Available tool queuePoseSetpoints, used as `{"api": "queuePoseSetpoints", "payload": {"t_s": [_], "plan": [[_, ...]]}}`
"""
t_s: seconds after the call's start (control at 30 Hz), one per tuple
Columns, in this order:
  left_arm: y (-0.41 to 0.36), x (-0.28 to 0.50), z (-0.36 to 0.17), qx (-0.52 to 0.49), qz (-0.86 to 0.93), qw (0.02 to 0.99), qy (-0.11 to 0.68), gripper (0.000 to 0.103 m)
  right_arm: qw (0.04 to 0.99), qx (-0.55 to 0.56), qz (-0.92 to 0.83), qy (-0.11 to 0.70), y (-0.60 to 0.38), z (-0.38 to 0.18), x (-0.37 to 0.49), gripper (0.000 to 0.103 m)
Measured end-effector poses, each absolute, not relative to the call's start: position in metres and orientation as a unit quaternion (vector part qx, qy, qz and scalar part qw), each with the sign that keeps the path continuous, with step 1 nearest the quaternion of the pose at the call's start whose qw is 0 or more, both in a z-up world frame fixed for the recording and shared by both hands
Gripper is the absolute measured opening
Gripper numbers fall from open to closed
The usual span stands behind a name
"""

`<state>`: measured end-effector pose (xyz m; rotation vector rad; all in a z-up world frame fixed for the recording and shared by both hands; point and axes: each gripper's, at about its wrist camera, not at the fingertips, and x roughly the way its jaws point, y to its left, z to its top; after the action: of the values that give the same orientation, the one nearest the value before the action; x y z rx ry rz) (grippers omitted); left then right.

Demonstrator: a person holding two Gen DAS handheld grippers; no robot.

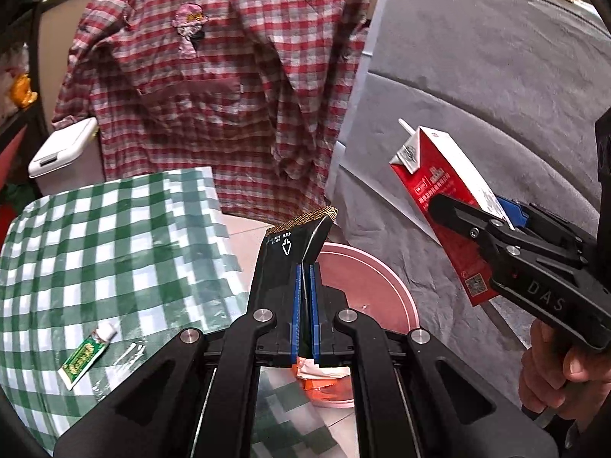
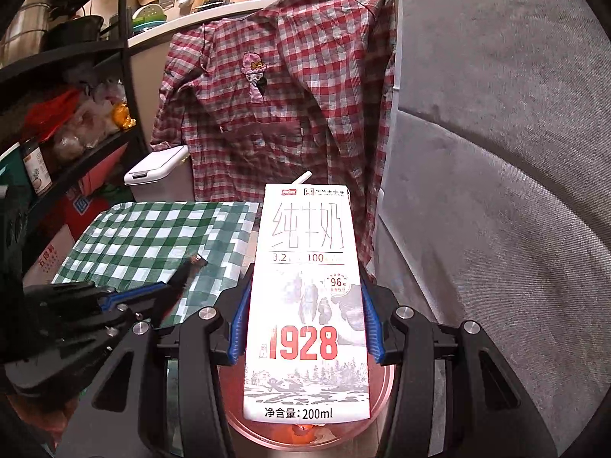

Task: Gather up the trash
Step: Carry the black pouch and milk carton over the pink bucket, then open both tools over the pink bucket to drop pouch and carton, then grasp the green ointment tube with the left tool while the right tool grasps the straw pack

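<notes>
Below both tools, a pink bin (image 1: 382, 290) is seen, with orange and white scraps already inside (presumably the trash receptacle). Between the shut pads of the left tool (image 1: 304, 267) a flat black wrapper (image 1: 301, 229) with a gold-patterned edge is pinched, its free end projecting forward past the tips; small white print and an arrow are visible on it but cannot be read. The right tool (image 2: 304, 320) is held about half open, its blue pads pressed on the two sides of a milk carton (image 2: 305, 305), a straw at the far end. "1928", "3.2", "100", "96" and "净含量: 200ml" are read on the carton. Both items appear to be held over the bin for release. To the left of the left tool, a small green tube (image 1: 86, 355) lies on the green-checked bench (image 1: 114, 229), possibly trash not yet collected. Ahead of both tools a red plaid shirt (image 2: 275, 95) hangs.
</notes>
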<state>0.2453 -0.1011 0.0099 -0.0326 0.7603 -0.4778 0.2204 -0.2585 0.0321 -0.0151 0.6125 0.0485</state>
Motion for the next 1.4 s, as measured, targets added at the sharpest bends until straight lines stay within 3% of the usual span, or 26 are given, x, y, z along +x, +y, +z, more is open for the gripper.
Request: {"api": "queuePoseSetpoints", "payload": {"t_s": [0.17,0.23,0.3,0.63,0.93,1.0,1.2,1.4], "plan": [[-0.115,0.247,0.004,-0.014,-0.259,0.888,0.380,0.006,0.951,-0.001,0.017,0.309,-0.261,0.029,0.224,0.049],[-0.117,0.246,0.004,-0.013,-0.263,0.887,0.380,0.017,0.948,0.000,0.016,0.317,-0.261,0.027,0.226,0.056],[-0.115,0.245,0.006,-0.017,-0.266,0.887,0.377,0.021,0.948,0.000,0.014,0.317,-0.261,0.027,0.227,0.057],[-0.072,0.240,0.023,-0.031,-0.241,0.900,0.363,0.021,0.952,-0.001,0.015,0.306,-0.251,0.033,0.223,0.058],[0.017,0.222,0.050,-0.042,-0.195,0.921,0.335,0.021,0.957,-0.011,0.046,0.287,-0.212,0.042,0.206,0.058],[0.038,0.219,0.052,-0.046,-0.181,0.925,0.330,0.021,0.957,-0.010,0.059,0.283,-0.198,0.043,0.201,0.056],[0.108,0.207,0.060,-0.062,-0.136,0.938,0.314,0.021,0.949,-0.010,0.116,0.293,-0.154,0.031,0.195,0.034],[0.162,0.196,0.064,-0.065,-0.104,0.945,0.303,0.021,0.916,-0.004,0.181,0.358,-0.104,-0.004,0.200,0.033]]}}
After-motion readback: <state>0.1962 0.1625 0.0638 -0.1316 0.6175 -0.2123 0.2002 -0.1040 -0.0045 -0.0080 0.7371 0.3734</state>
